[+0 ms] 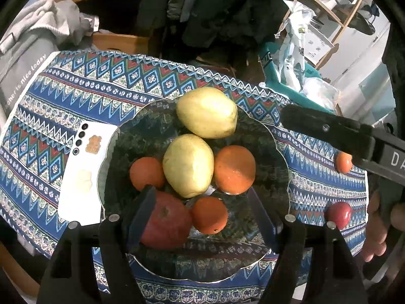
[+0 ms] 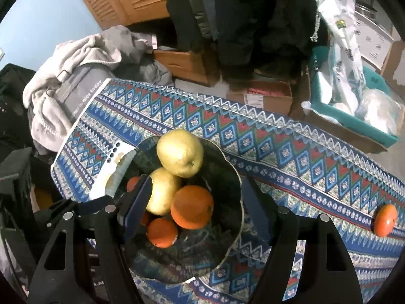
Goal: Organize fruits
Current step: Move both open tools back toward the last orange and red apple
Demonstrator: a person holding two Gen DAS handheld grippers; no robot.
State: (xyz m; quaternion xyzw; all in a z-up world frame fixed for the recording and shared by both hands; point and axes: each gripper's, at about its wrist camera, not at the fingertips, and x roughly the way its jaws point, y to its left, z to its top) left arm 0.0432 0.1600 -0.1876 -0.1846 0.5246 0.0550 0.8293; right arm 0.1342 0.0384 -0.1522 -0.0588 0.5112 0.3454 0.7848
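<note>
Bowl point(image 1: 278, 136) crowded with fruit, left claw point(image 1: 202, 215) and right claw point(image 2: 195, 210) released, hovering within its rim.

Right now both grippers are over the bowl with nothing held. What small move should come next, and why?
Probably swing the right gripper, jaws open and empty, toward the orange fruit still lying on the tablecloth. The bowl already holds pears and oranges, while that fruit and a red one sit outside it.

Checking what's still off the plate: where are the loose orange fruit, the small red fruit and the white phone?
Loose orange fruit point(image 2: 385, 220): right wrist view, centre.
Small red fruit point(image 1: 339, 214): left wrist view, centre.
White phone point(image 1: 81, 177): left wrist view, back.
</note>
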